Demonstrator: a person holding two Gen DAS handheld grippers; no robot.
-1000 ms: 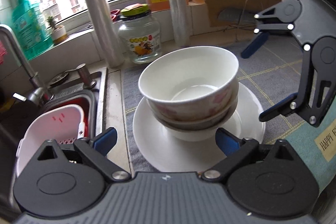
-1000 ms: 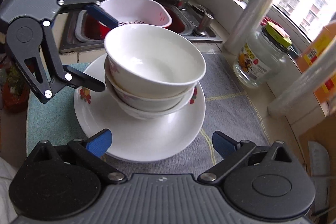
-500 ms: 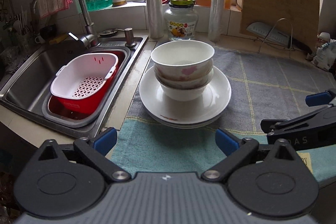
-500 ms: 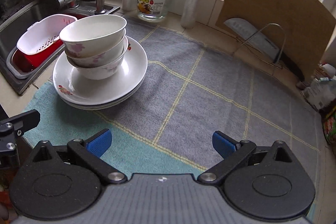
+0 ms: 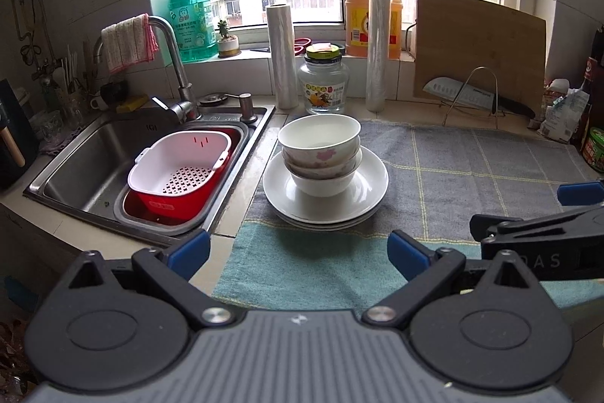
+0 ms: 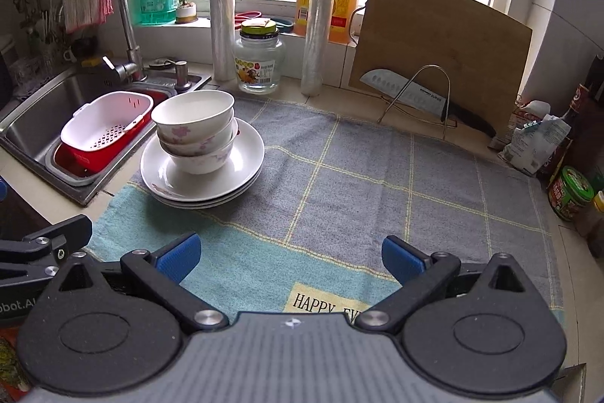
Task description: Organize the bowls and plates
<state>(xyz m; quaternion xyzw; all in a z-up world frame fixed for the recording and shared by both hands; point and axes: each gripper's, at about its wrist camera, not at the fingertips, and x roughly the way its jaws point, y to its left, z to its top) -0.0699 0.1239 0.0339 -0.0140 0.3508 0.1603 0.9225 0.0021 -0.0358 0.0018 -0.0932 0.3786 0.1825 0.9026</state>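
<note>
Three bowls (image 5: 320,153) sit nested on a stack of plates (image 5: 364,193), widest pieces lowest, which probably keeps the pile steady. The pile rests on a towel (image 6: 377,184) spread over the surface, just beside the sink (image 5: 87,169), likely to soften contact and take drips. The dishes are smooth glazed white ceramic with faint pink flowers; the towel is a soft grey weave with yellow lines. The left tongs (image 5: 298,250) and right tongs (image 6: 290,255) hover well apart from the pile, both spread wide and empty.
</note>
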